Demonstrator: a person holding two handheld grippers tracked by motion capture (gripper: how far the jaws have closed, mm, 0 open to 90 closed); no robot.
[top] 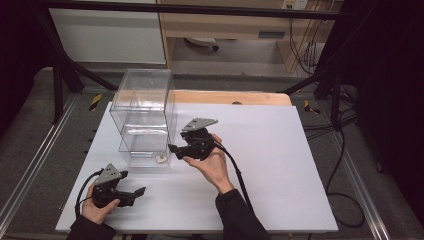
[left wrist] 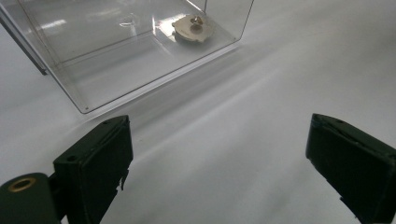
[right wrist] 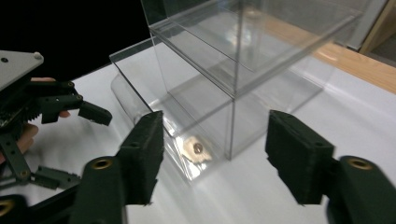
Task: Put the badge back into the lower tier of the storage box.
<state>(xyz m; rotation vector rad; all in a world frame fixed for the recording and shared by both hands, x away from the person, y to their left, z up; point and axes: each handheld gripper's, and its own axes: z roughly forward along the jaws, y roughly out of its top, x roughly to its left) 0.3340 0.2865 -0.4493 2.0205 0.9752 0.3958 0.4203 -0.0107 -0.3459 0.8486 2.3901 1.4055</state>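
Both grippers' fingers gape empty: right gripper [top: 172,148] beside the clear stacked box [top: 142,115] (beige disc [top: 161,159] inside), left gripper [top: 141,191] at seven o'clock.

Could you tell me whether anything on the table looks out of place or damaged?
Nothing stands out. The clear stacked box stands upright on the white table, with a small beige disc lying flat in its bottom compartment. Both tools, left and right, are open and hold nothing.

Overhead light leaves the white table [top: 280,165] bright, glare streaking the clear box [left wrist: 116,51], while the surroundings fall dim and the near black jaws blur.
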